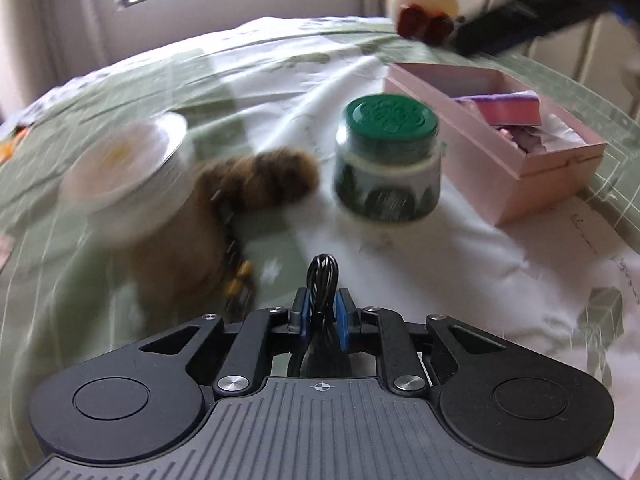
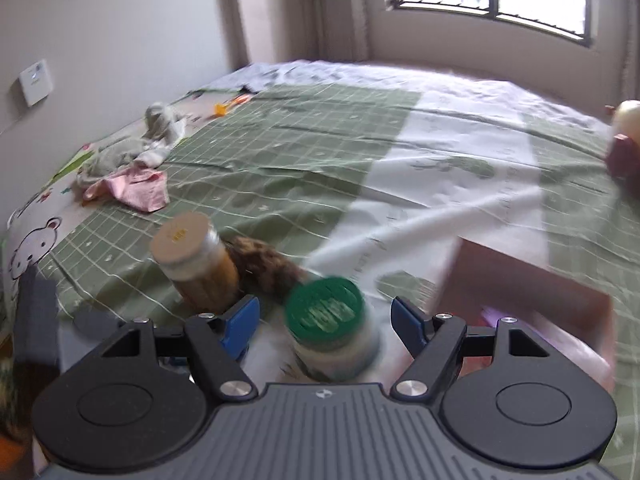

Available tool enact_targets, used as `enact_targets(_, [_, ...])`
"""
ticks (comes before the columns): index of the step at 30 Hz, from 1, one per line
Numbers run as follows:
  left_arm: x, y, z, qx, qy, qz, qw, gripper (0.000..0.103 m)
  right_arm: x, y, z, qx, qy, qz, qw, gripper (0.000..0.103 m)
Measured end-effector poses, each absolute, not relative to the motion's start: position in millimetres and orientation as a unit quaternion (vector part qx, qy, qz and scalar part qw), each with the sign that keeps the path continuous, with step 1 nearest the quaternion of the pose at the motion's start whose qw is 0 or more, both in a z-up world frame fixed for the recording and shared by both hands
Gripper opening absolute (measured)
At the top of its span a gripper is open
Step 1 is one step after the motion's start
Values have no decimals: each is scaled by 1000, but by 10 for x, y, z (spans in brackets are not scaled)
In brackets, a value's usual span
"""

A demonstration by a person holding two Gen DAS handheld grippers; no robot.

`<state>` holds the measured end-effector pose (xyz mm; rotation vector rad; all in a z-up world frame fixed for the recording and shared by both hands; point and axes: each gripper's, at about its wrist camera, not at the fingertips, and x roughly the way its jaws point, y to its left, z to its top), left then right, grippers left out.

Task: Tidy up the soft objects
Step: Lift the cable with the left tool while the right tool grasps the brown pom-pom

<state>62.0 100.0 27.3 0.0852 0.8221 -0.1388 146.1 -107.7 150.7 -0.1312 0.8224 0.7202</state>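
Note:
My left gripper (image 1: 322,314) is shut on a black hair tie (image 1: 322,280) and holds it above the bed. Ahead lie a brown furry scrunchie (image 1: 260,180), a green-lidded jar (image 1: 386,160) and a white-lidded jar (image 1: 128,168). An open pink box (image 1: 532,168) at the right holds soft pink and purple items (image 1: 508,108). My right gripper (image 2: 324,320) is open, its blue pads on either side of the green-lidded jar (image 2: 328,328), apart from it. The scrunchie (image 2: 268,264) and the other jar (image 2: 192,260) lie beyond. The pink box (image 2: 520,288) is at the right.
The bed has a green checked sheet (image 2: 300,152). A pile of grey socks and pink cloth (image 2: 132,168) lies at its far left. A cream plush toy with red feet (image 1: 424,8) sits at the far edge. A window is behind.

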Motion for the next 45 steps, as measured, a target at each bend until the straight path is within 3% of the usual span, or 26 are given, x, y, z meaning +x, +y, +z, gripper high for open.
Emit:
enact_targets(5, [476, 1291, 200, -21, 399, -63, 915, 23, 1808, -258, 1314, -125, 447, 356, 811, 73])
enact_targets(13, [393, 1491, 117, -81, 377, -96, 918, 23, 2219, 469, 687, -193, 522, 343, 757, 73])
enact_targets(15, [356, 1513, 91, -85, 369, -103, 920, 23, 2240, 532, 568, -207, 528, 340, 750, 64])
enact_targets(17, [341, 1536, 70, -95, 362, -107, 921, 21, 2250, 555, 491, -213, 534, 340, 744, 29])
enact_targets(19, [322, 1551, 53, -102, 353, -108, 924, 21, 2252, 549, 481, -211, 539, 339, 742, 17])
enact_targets(21, [300, 1569, 53, -111, 347, -106, 925, 21, 2224, 505, 563, -204, 536, 336, 747, 13])
enact_targets(27, [298, 1566, 187, -108, 340, -93, 930, 18, 2083, 149, 1293, -163, 485, 316, 799, 11])
enact_targets(37, [301, 1410, 1914, -6, 174, -61, 983, 17, 1689, -546, 3142, -121, 328, 283, 893, 11])
enact_targets(45, [675, 1027, 2680, 27, 135, -35, 990, 17, 1523, -1096, 4097, -93, 240, 246, 934, 11])
